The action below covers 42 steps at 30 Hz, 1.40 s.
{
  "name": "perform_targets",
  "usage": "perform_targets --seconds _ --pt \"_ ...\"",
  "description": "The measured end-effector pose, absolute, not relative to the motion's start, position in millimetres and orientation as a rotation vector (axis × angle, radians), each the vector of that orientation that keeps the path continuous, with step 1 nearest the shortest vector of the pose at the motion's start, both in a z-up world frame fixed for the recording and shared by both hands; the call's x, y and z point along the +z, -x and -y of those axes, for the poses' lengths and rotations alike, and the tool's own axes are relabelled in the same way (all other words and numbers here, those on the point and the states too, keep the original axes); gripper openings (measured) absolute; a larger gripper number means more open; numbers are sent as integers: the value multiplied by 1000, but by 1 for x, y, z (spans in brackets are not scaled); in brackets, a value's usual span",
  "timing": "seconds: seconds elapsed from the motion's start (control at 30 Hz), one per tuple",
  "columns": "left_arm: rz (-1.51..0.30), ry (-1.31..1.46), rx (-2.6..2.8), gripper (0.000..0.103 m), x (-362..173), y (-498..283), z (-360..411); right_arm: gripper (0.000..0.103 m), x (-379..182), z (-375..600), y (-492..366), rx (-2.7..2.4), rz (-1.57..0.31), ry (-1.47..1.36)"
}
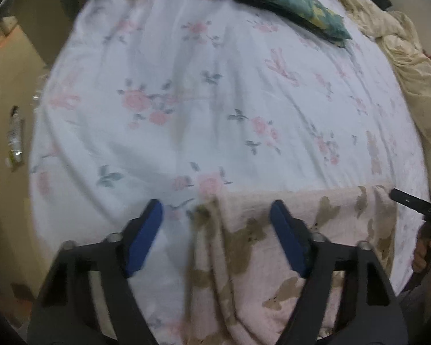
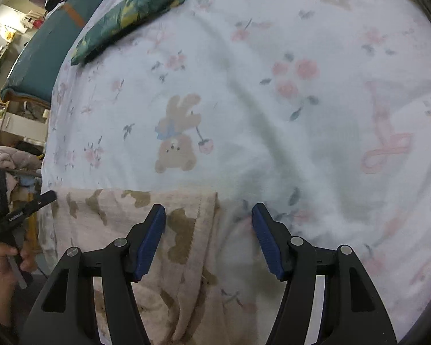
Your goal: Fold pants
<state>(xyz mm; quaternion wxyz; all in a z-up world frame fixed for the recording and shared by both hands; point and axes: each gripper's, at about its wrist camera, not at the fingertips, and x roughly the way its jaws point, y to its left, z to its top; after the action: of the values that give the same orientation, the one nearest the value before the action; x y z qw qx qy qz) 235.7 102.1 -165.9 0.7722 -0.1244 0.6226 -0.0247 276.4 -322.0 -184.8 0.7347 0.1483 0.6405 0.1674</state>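
The pants [image 1: 287, 235] are pale pink with brown bear shapes and lie folded on the near edge of the bed. In the right wrist view the pants [image 2: 123, 230] fill the lower left. My left gripper [image 1: 215, 215] is open, hovering over the pants' left edge, with nothing between its blue pads. My right gripper [image 2: 208, 212] is open over the pants' right edge and holds nothing. The right gripper's tip [image 1: 413, 202] shows at the far right of the left wrist view. The left gripper [image 2: 23, 212] shows at the left of the right wrist view.
The bed sheet [image 1: 186, 86] is white with pink flowers and a bear print [image 2: 176, 135]. A teal patterned pillow [image 1: 278, 0] lies at the far side. Crumpled cream cloth [image 1: 402, 46] lies at the right. A teal mattress edge [image 2: 48, 46] and clutter stand to the left.
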Motion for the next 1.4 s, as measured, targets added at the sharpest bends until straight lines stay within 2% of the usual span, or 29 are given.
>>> perform_targets --seconds 0.03,0.07,0.1,0.13,0.17,0.2,0.33,0.43,0.5,0.67,0.83,1.0,1.33,1.4 --pt "-1348 258 -71 50 -167 -236 -99 63 -185 321 -277 378 -1402 -330" --pt "-1347 232 -88 33 -169 -237 -96 56 -185 319 -277 385 -1397 -329" --pt "-1351 204 -108 24 -170 -238 -91 38 -185 316 -277 398 -1398 -324" --pt "-1353 182 -129 7 -170 -239 -89 30 -186 313 -277 410 -1407 -319" --pt "-1353 177 -156 3 -169 -240 -86 19 -185 311 -277 413 -1402 -308" --pt "-1344 164 -154 3 -166 -243 -83 3 -182 309 -278 425 -1392 -291" --pt "-1182 131 -134 2 -130 -244 -82 3 -156 304 -283 445 -1285 -256" --pt "-1031 74 -132 3 -97 -244 -79 2 -114 307 -279 439 -1068 -233" --pt "-971 14 -127 3 -88 -244 -73 2 -104 304 -277 436 -1021 -197" --pt "-1047 10 -162 3 -96 -239 -73 2 -106 301 -267 487 -1058 -126" --pt "-1082 -3 -186 3 -70 -215 -72 2 -74 309 -233 546 -1045 -106" --pt "-1105 -196 -264 4 -51 -164 -47 2 -63 313 -183 532 -1083 -78" --pt "-1333 -412 -306 7 -108 -110 -25 3 -99 293 -114 535 -1330 44" --pt "-1382 -408 -293 10 -115 -104 -27 8 -112 288 -108 535 -1413 49"
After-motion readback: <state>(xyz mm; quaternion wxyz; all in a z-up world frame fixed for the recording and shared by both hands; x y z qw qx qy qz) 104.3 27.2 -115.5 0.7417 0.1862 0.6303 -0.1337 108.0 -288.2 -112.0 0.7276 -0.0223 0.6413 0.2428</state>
